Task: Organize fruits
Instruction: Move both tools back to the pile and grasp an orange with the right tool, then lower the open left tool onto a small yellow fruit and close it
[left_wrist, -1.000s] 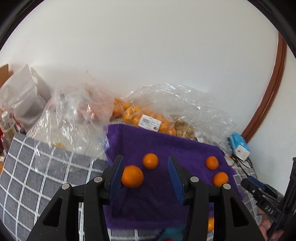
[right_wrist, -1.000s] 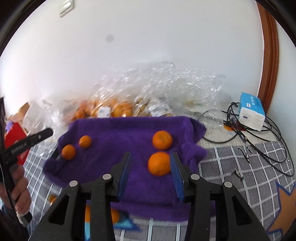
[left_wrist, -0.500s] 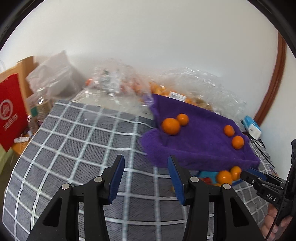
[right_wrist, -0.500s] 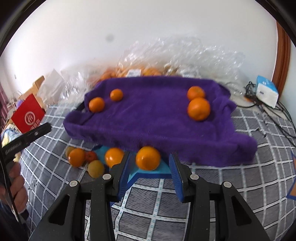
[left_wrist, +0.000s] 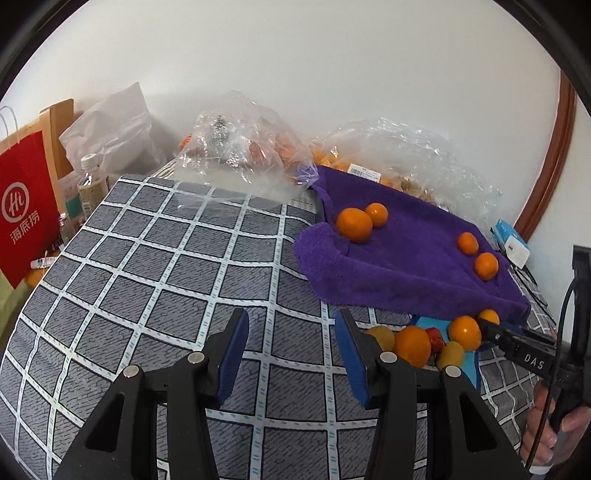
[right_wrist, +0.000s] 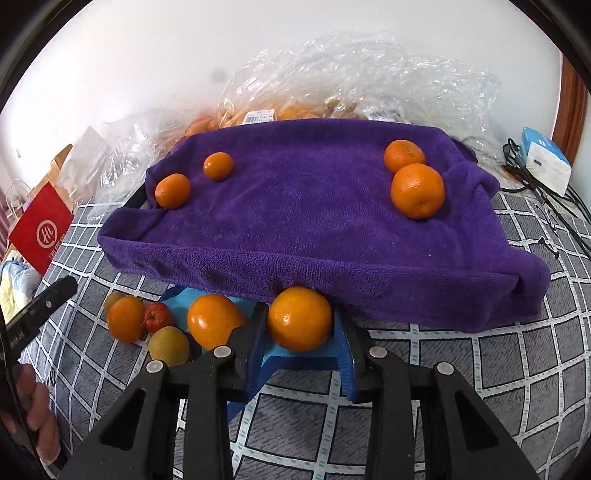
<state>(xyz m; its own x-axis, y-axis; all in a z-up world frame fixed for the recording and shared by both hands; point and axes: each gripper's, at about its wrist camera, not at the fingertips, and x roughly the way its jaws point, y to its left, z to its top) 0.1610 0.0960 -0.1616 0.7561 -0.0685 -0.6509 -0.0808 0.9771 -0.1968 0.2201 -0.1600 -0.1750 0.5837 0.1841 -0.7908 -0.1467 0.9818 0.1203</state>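
Left wrist view: left gripper (left_wrist: 291, 356) jaws moderately apart, nothing between them, only the grey checked cloth (left_wrist: 155, 258) below. The loose fruit cluster lies to its right, just past the right finger: a large glossy orange (left_wrist: 413, 345) nearest. A second orange (left_wrist: 465, 332) sits farther right at the tip of the right gripper (left_wrist: 491, 328), under the near edge of the purple terry towel (left_wrist: 406, 266).

Right wrist view: right gripper (right_wrist: 300, 332) jaws closing, a round glossy orange (right_wrist: 300, 318) squarely between the blue pads (right_wrist: 345, 363), sitting on a blue plastic piece (right_wrist: 306, 352). Left pad looks to be touching its side; contact on the right I cannot confirm. Fruit lies dead ahead, centred, roundish, so no long axis matters. Right hand is plainly nearer. Towel hem hangs just beyond the orange; a lift should likely come toward the near side. Four small mandarins (right_wrist: 417, 190) rest on the towel, paired far left and far right.
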